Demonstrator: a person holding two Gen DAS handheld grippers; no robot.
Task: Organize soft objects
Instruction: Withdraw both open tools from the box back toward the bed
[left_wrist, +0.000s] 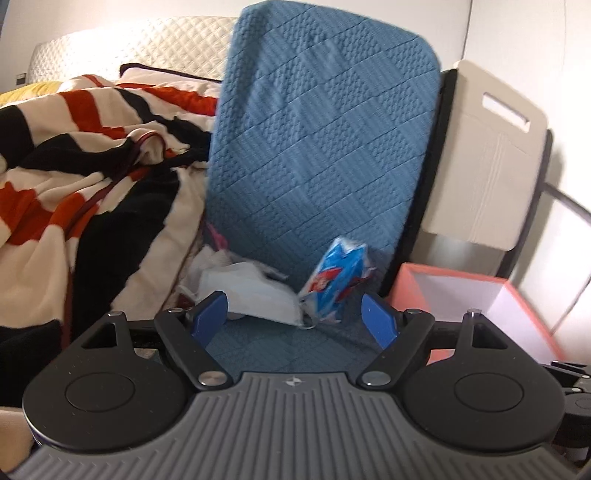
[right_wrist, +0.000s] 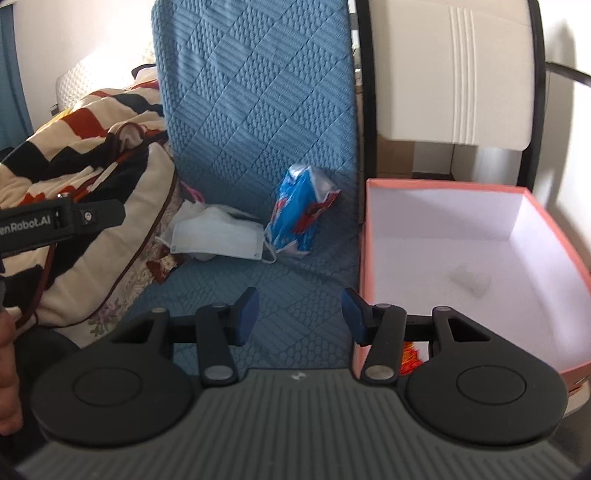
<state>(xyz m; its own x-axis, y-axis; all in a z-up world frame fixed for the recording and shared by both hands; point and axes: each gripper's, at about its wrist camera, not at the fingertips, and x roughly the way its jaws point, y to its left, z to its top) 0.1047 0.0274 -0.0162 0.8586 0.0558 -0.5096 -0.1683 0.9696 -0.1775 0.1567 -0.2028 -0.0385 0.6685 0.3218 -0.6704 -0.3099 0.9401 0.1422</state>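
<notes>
A white face mask lies on the blue quilted seat, with crumpled white tissue behind it. A blue and red tissue pack leans against the blue backrest. My left gripper is open, close in front of the mask and the pack, holding nothing. My right gripper is open and empty, lower on the seat beside the pink box. The box interior is white and looks empty.
A striped red, black and cream blanket is heaped at the left. A cream chair back with a black frame stands behind the box. The left gripper's body shows at the left of the right wrist view.
</notes>
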